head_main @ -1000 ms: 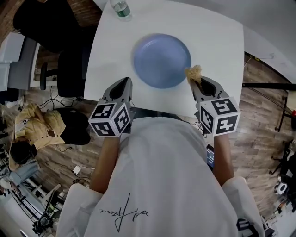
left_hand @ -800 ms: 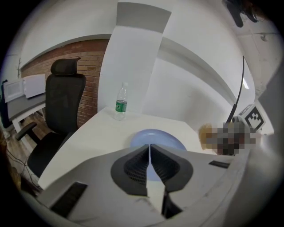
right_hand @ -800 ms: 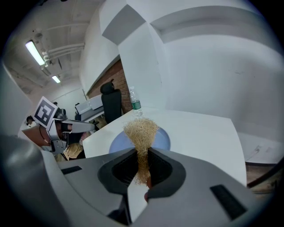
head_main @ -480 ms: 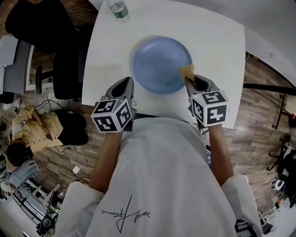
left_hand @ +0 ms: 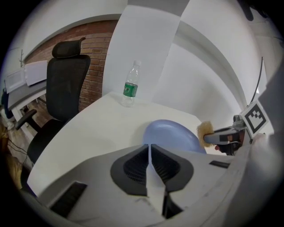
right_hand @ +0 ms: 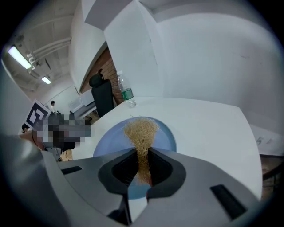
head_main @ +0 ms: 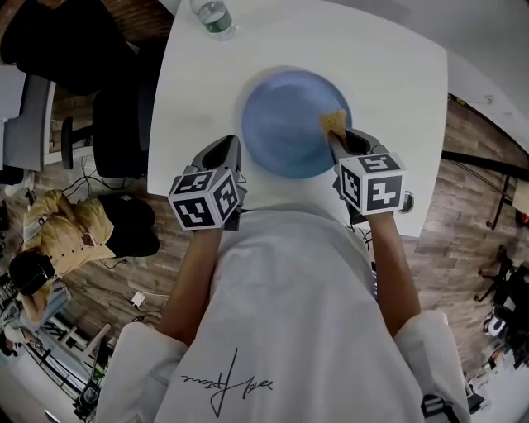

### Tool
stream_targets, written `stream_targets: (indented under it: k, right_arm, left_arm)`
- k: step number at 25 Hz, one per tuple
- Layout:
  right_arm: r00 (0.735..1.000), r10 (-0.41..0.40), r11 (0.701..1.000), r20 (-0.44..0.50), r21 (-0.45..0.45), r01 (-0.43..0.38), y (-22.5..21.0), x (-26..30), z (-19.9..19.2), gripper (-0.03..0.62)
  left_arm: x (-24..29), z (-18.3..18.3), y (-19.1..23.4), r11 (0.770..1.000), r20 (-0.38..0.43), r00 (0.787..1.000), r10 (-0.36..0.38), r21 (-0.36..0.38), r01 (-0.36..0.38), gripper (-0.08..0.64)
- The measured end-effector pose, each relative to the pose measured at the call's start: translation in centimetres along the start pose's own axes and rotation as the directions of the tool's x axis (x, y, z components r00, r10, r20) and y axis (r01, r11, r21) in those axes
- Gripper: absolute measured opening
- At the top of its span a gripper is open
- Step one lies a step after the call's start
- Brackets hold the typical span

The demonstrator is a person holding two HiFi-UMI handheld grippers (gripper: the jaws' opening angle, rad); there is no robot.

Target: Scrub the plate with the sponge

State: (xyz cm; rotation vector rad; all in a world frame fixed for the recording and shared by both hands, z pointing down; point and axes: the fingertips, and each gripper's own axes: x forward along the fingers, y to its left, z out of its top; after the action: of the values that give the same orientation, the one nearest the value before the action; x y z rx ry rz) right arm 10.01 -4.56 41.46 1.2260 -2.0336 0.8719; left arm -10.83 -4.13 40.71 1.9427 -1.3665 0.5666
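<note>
Straw-coloured fibrous sponge [head_main: 334, 122]: pinched at its narrow end and fanning into a tuft over the right inner part of the plate.
Pale-blue round plate [head_main: 285, 124]: lying flat on the white table [head_main: 388, 74], near the person's edge, between the two grippers.
Right gripper [head_main: 337, 139]: jaws clamped on the sponge, with only a thin waist of fibre between them.
Left gripper [head_main: 226, 147]: jaws pressed together with nothing in them, held just beside the plate's near-left rim.
Sponge's heading: its long axis runs in line with the jaws, and the tuft points away from the person.
Contact: the plate is blurred in the head view, so the tuft may be resting on the surface, but that is not certain.
Step in hand: judged to be the scrubbing itself, with the sponge at the plate's right side.
Next move: calls for downward pressure and sweeps across the blue surface. The plate is unheld and could slide, so the left gripper may need to steady it.
Backdrop: a clear plastic water bottle with a green label [head_main: 213, 16] at the table's far edge, well apart from the plate.
</note>
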Motion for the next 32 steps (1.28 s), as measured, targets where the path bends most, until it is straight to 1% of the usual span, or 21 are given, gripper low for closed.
stream_targets:
  k: [3,5,7,9,14,19,24,29,32]
  right_arm:
    - [1.000,-0.011,1.000,-0.015,0.007,0.011,-0.4,0.8,0.4,0.044]
    - [1.000,-0.013,1.000,-0.019,0.017,0.013,-0.5,1.3,0.8,0.043]
    - [1.000,-0.007,1.000,-0.012,0.029,0.007,-0.7,1.7,1.2,0.044]
    - [1.000,-0.009,0.999,-0.012,0.040,0.010,-1.1,1.9,1.4,0.044]
    - [0.998,-0.049,0.996,-0.049,0.066,0.052,-1.9,2.8,1.5,0.043]
    - [0.993,-0.085,0.992,-0.084,0.083,0.092,-2.6,3.8,1.5,0.043]
    - [0.990,-0.097,0.992,-0.102,0.065,0.104,-2.6,4.7,1.8,0.043]
    - [0.983,-0.148,0.983,-0.109,0.089,0.158,-3.2,5.6,2.3,0.044]
    - [0.979,-0.166,0.980,-0.115,0.094,0.177,-3.6,6.0,2.8,0.044]
  left_arm:
    - [0.9,-0.1,0.3,1.000,-0.022,1.000,-0.005,-0.018,0.005,0.035]
    - [1.4,0.1,0.4,1.000,-0.029,0.999,-0.014,-0.020,0.013,0.051]
    - [1.9,0.3,0.4,1.000,-0.033,0.999,-0.017,-0.019,0.016,0.051]
    - [2.5,0.3,0.2,0.999,-0.042,0.999,-0.022,-0.026,0.021,0.086]
    - [3.7,0.3,0.1,0.999,-0.057,0.998,-0.032,-0.038,0.029,0.106]
    - [4.5,-0.2,0.3,0.998,-0.074,0.997,-0.038,-0.052,0.034,0.106]
    - [5.2,-0.6,0.7,0.997,-0.084,0.995,-0.053,-0.067,0.047,0.106]
    - [5.7,-0.7,0.8,0.995,-0.091,0.993,-0.081,-0.068,0.075,0.104]
    - [5.9,-0.7,0.7,0.993,-0.095,0.990,-0.103,-0.074,0.096,0.067]
